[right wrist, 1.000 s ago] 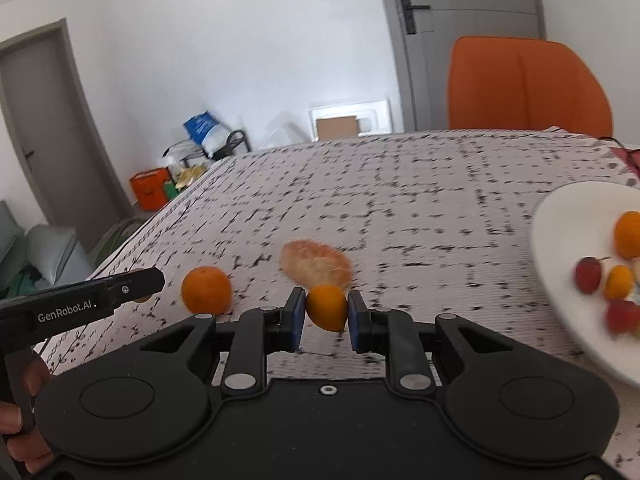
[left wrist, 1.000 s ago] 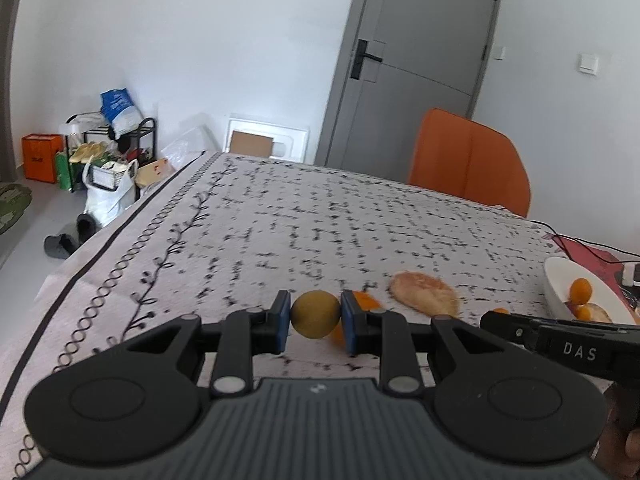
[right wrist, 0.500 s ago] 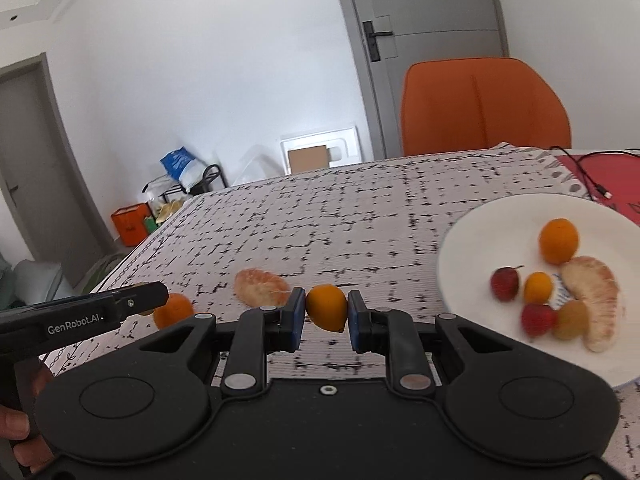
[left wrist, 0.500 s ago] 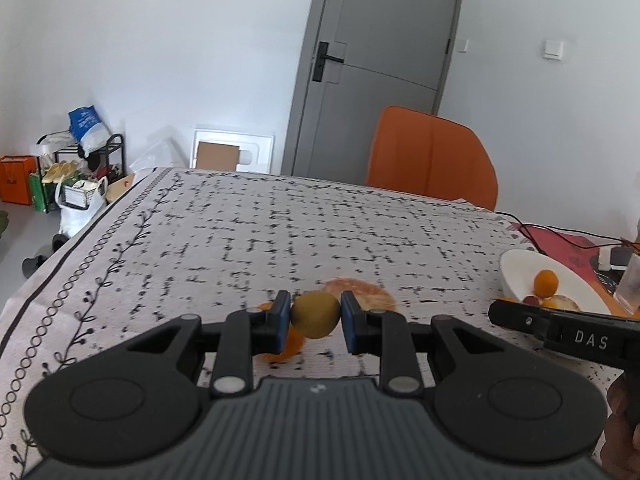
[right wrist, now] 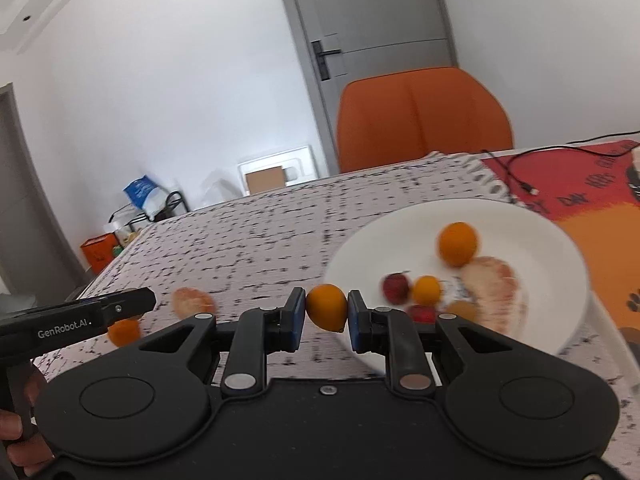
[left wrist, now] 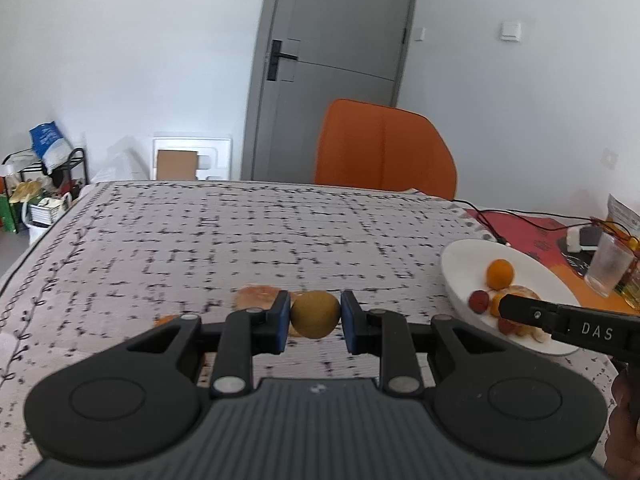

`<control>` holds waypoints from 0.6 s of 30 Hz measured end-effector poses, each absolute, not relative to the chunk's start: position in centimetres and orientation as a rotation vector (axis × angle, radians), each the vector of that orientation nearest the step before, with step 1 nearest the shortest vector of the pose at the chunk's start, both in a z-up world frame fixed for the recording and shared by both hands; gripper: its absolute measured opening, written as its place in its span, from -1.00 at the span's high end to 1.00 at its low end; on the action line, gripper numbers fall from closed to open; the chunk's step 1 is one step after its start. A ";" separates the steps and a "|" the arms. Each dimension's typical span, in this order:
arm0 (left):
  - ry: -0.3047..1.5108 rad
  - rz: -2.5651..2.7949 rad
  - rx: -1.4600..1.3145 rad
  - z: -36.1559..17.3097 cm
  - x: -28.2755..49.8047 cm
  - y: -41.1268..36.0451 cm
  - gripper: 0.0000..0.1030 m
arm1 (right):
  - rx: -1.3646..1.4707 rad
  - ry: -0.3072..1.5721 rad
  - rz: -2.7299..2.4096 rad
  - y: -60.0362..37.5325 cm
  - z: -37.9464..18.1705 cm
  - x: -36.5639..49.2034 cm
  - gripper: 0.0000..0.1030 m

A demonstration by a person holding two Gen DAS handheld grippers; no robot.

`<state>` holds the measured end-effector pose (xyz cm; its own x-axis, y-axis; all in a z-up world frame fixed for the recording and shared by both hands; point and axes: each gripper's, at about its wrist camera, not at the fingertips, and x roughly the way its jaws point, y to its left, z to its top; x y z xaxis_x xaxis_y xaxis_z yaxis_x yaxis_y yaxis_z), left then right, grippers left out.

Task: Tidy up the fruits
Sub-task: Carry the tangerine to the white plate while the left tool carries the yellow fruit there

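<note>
Orange kumquat [right wrist: 326, 307] pinched in right claw [right wrist: 323, 312], olive-brown fruit [left wrist: 315, 313] in left claw [left wrist: 314, 316]; either may roll off the plate [right wrist: 560, 240] ahead-right if released high.

The left hand-held gripper [left wrist: 315, 314] and right hand-held gripper [right wrist: 327, 308] each pinch something between their blue pads.

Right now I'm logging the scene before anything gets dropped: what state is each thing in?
left claw: shut on yellow-green fruit, held above the tablecloth
right claw: shut on small orange fruit, at the plate's near rim
white plate: holding several fruits
peeled citrus: lying on the tablecloth, off the plate
whole orange: on the cloth, partly hidden
grey door: closed
</note>
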<state>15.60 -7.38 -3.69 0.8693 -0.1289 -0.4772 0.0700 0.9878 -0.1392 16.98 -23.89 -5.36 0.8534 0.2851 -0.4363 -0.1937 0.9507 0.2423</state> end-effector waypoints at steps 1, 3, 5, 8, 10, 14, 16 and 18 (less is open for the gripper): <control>0.508 -0.110 -0.115 -3.7 15.7 -7.7 0.51 | 0.198 0.485 0.245 -24.4 -5.4 16.9 0.60; 0.510 -0.124 -0.107 -3.7 15.9 -8.5 0.51 | 0.208 0.481 0.222 -25.4 -5.4 16.7 0.60; 0.512 -0.142 -0.099 -3.6 16.1 -9.4 0.51 | 0.218 0.476 0.201 -26.5 -5.4 16.6 0.60; 0.504 -0.171 -0.086 -3.4 16.2 -10.7 0.51 | 0.235 0.467 0.166 -28.3 -5.5 16.4 0.60; 0.494 -0.185 -0.081 -3.3 16.2 -11.5 0.51 | 0.248 0.466 0.143 -29.3 -5.6 16.3 0.60; 0.485 -0.212 -0.071 -2.9 16.3 -12.9 0.51 | 0.265 0.457 0.109 -31.1 -5.7 16.2 0.60; 0.484 -0.224 -0.067 -2.9 16.5 -13.6 0.51 | 0.267 0.452 0.095 -31.7 -5.7 16.1 0.60; 0.485 -0.232 -0.063 -2.9 16.7 -14.2 0.51 | 0.269 0.451 0.085 -32.4 -5.7 16.0 0.60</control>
